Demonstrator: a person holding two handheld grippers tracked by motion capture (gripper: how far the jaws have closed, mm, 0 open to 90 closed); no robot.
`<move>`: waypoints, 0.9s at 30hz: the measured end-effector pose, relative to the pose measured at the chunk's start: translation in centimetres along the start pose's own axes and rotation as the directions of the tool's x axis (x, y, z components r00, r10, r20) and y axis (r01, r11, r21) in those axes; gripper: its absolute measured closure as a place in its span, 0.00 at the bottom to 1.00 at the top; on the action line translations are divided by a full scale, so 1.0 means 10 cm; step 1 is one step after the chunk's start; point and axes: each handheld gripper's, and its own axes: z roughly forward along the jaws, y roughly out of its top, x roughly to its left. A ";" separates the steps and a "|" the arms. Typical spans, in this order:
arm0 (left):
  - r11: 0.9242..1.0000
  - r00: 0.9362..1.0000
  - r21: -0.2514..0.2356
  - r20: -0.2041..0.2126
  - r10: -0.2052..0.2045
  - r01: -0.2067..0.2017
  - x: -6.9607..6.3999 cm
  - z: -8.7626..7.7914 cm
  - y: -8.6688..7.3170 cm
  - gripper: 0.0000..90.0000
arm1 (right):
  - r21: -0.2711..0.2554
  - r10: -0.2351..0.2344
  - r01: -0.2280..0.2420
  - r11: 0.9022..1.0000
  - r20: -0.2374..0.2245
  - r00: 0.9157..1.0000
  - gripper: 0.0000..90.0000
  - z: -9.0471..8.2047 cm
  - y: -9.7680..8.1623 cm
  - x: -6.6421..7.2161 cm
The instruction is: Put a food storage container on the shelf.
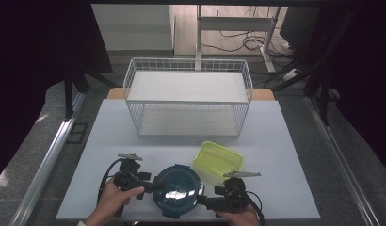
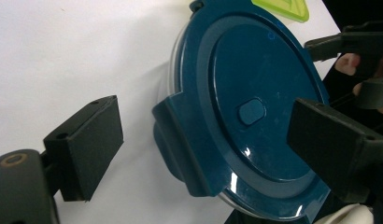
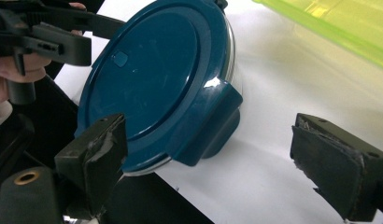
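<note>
Two hands at the near table edge, one gripper each. Left gripper [image 1: 151, 184] jaws spread, straddling the left clip tab of one round container with a dark blue lid [image 1: 177, 189]; in the left gripper view one jaw hovers over the lid [image 2: 255, 107], the other sits off over bare table, neither pressing. Right gripper [image 1: 204, 201] also spread, its jaws flanking the container's right clip tab [image 3: 213, 126] without contact. Container sits at the front middle of the white table [image 1: 111, 136], between the two grippers, lid on.

One yellow-green rectangular container [image 1: 218, 159] lies just behind and right of the blue one, close, apparently not touching. One white wire rack [image 1: 188, 96] with two shelves stands at the far middle of the table, well apart.
</note>
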 end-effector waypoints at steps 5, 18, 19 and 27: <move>1.000 0.999 -0.001 0.024 -0.022 0.022 0.02 0.03 -0.01 0.12 | 0.012 0.055 -0.054 0.998 -0.025 0.998 0.12 0.10 -0.01 -0.01; 0.997 0.995 0.016 0.076 -0.070 0.069 0.02 0.11 -0.03 0.16 | 0.025 0.141 -0.139 0.990 -0.062 0.988 0.12 0.33 0.00 0.01; 0.997 0.994 0.020 0.079 -0.079 0.077 0.02 0.12 -0.03 0.17 | 0.025 0.144 -0.142 0.989 -0.065 0.988 0.12 0.34 0.00 0.01; 0.993 0.989 0.029 0.090 -0.118 0.116 0.05 0.14 -0.05 0.21 | 0.042 0.214 -0.211 0.977 -0.094 0.972 0.17 0.40 -0.02 -0.02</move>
